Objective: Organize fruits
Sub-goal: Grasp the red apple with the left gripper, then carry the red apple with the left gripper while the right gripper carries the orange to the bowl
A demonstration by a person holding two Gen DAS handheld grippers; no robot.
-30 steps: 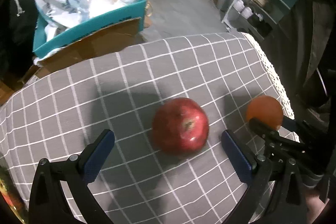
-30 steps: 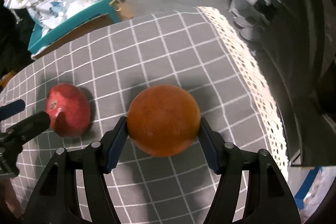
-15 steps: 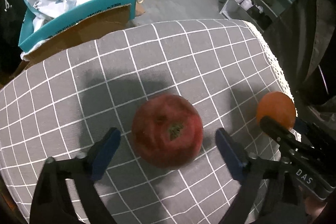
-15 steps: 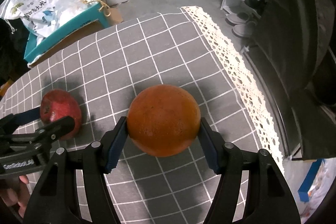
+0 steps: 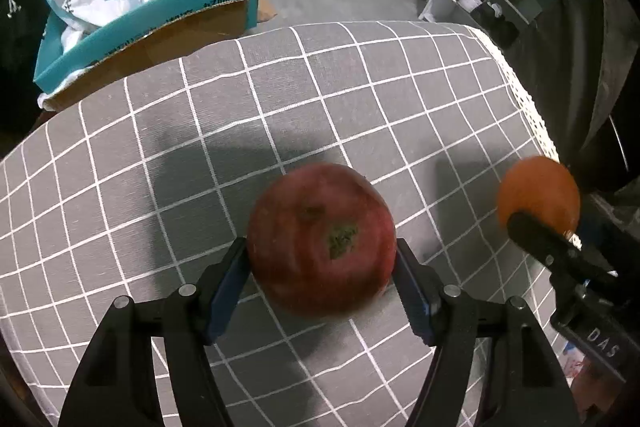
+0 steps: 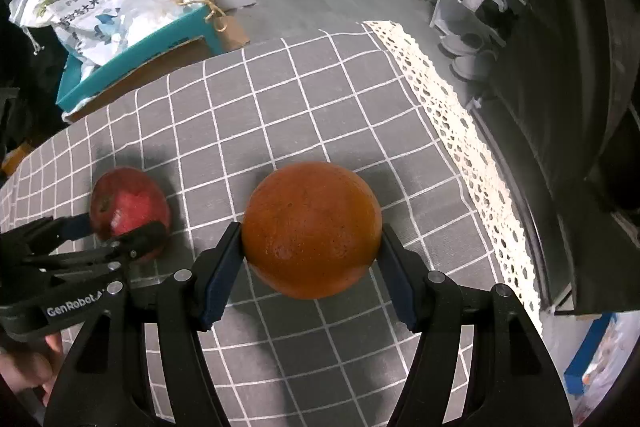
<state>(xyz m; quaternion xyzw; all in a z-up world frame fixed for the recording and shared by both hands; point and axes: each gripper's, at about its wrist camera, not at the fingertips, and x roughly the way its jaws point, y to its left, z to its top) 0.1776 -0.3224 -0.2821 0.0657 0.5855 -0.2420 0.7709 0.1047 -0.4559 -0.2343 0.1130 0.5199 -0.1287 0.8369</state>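
"GenRobot" – left gripper [image 6: 120, 227]; "DAS" – right gripper [image 5: 538, 227].

Apple [image 5: 322, 241] motion-blurred btwn left claw [image 5: 322, 277] pads; pads' contact faces hidden. Shoes on rack beyond too small to make out.

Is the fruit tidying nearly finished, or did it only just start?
Only just started, it seems. Nothing looks put away yet, and no bowl or basket shows. The right gripper holds the orange between its pads. The left gripper is closing around the red apple, which sits on the checked tablecloth. Still left: lifting both fruits and putting them wherever they belong.
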